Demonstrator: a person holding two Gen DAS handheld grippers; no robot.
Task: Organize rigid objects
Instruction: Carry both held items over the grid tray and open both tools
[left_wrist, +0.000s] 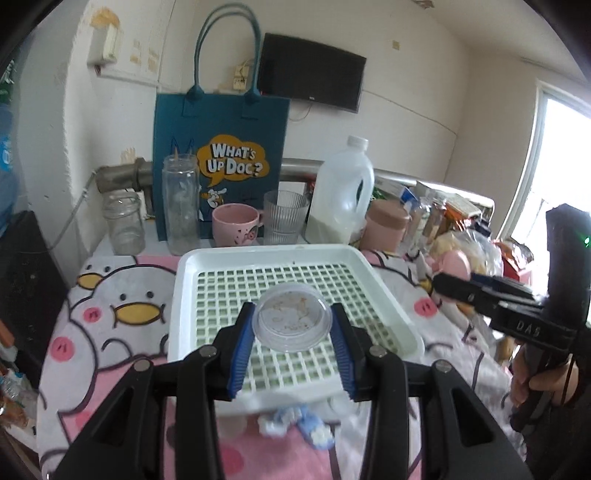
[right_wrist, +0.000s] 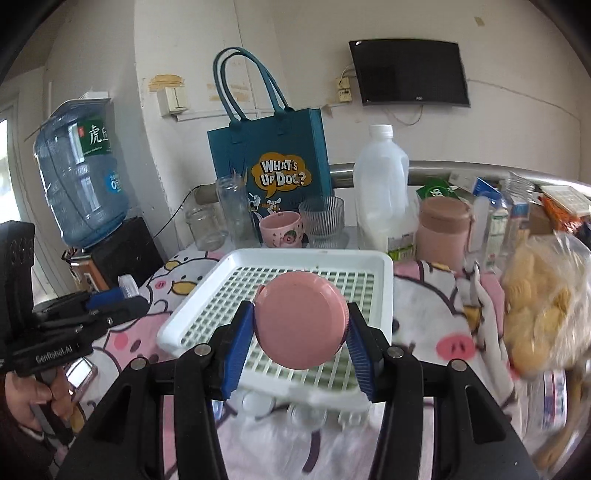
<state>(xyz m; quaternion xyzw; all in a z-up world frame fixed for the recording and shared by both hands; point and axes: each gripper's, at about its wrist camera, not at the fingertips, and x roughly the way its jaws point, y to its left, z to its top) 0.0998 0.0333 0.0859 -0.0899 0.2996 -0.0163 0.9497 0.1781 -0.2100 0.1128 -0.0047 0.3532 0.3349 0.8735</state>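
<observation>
Blue-padded fingers (left_wrist: 242, 347) of the left gripper (left_wrist: 291, 345) pinch a clear plastic lid (left_wrist: 292, 320) by its opposite edges; the lid shows brownish residue on its face and is carried above the white slotted tray (left_wrist: 384, 273). Likewise, the right gripper (right_wrist: 301, 345) is clamped on a pink round lid (right_wrist: 301, 319), pads against its rim on either side, held over the same tray. Neither lid touches the tray grid, as far as the views show.

Tray contents: none visible; the grid is bare. It rests on a cartoon-print cloth (left_wrist: 122, 314). Along the tray's far side stand a small glass jar (left_wrist: 123, 225), a tall glass jar (left_wrist: 180, 206), a pink mug (left_wrist: 236, 223), a ribbed glass (left_wrist: 285, 216), a white plastic jug (left_wrist: 343, 195) and a pink lidded canister (right_wrist: 445, 230). Small items lie blurred under the tray's near edge; they cannot be identified.

Assessment: the step in hand appears to be transport, with both lids lifted and in transit. Whether they are bound for the tray or for matching containers cannot be determined.

Next move requires: lowering each lid level onto its destination before releasing the grip, and keeping the two grippers apart, since they work close together over one tray. The clear lid is thin and may flex or slip.
</observation>
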